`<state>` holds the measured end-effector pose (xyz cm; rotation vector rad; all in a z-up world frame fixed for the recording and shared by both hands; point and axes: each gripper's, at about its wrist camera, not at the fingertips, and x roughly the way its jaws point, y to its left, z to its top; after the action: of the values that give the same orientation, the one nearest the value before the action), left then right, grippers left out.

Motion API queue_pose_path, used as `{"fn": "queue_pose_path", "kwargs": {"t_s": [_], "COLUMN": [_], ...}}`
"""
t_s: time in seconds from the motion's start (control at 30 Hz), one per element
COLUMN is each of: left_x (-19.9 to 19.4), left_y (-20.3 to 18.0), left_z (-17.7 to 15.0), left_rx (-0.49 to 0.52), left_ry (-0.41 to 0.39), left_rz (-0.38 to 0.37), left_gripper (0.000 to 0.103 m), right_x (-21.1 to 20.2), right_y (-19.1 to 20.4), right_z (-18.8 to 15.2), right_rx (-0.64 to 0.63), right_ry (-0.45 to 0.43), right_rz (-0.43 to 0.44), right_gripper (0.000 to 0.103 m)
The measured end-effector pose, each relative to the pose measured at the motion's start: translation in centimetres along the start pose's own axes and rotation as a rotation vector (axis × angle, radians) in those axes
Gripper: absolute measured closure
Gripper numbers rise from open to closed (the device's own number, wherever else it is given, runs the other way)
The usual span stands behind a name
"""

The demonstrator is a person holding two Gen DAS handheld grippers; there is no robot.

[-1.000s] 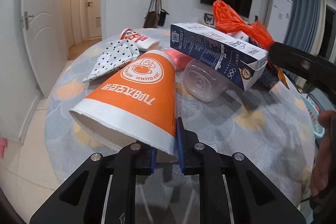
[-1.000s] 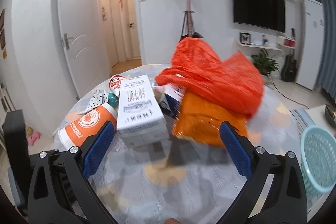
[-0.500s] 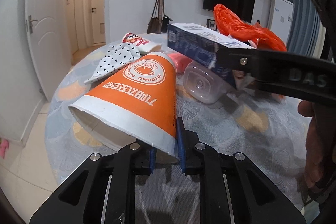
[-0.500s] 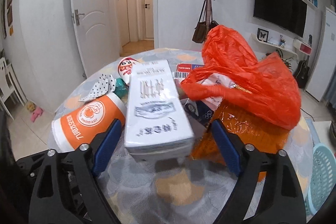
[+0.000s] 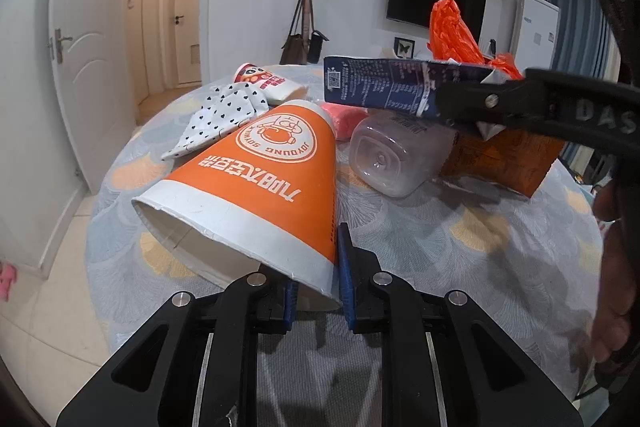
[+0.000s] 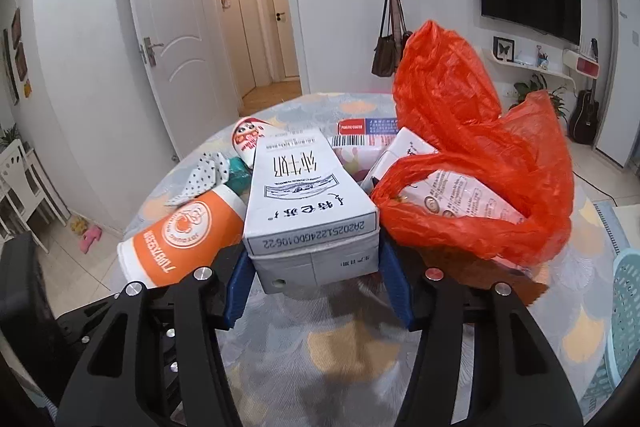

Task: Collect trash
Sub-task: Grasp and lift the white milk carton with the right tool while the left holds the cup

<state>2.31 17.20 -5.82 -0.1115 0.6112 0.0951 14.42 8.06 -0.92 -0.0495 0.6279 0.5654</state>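
Observation:
My left gripper (image 5: 316,283) is shut on the rim of an orange paper cup (image 5: 256,187) that lies on its side on the round table (image 5: 460,251). The cup also shows in the right wrist view (image 6: 180,239). My right gripper (image 6: 316,275) has closed around the end of a milk carton (image 6: 308,199), one blue pad on each side. In the left wrist view the carton (image 5: 384,87) is dark blue and the right gripper's finger (image 5: 540,103) lies over its end. An orange plastic bag (image 6: 472,163) sits right of the carton.
A clear plastic bottle (image 5: 396,159), a polka-dot wrapper (image 5: 220,111), a red-and-white pouch (image 5: 264,83), a brown packet (image 5: 504,155) and a barcoded box (image 6: 364,135) lie on the table. A light-blue basket (image 6: 624,315) stands off the table's right edge.
My right gripper has moved forward onto the milk carton and its jaws have closed in against the carton's sides. My left gripper has kept hold of the cup.

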Motion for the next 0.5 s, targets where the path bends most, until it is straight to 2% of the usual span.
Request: {"fn": "queue_pose_path", "kwargs": {"t_s": [0.27,0.5], "left_x": [-1.4,-4.5], "left_y": [-0.6,-1.0], "left_z": [0.1,1.1], "left_rx": [0.027,0.058], "left_ry": [-0.005,-0.078], "left_rz": [0.003,0.014], "left_gripper": [0.091,0.093], "right_x": [-2.5,-5.6], "right_y": [-1.6,-2.0], "right_z": [-0.6,-0.8], "right_rx": [0.057,0.073], "right_ry": [-0.038,-0.101], "right_rz": [0.024,0.035], "right_gripper": [0.050,0.050]}}
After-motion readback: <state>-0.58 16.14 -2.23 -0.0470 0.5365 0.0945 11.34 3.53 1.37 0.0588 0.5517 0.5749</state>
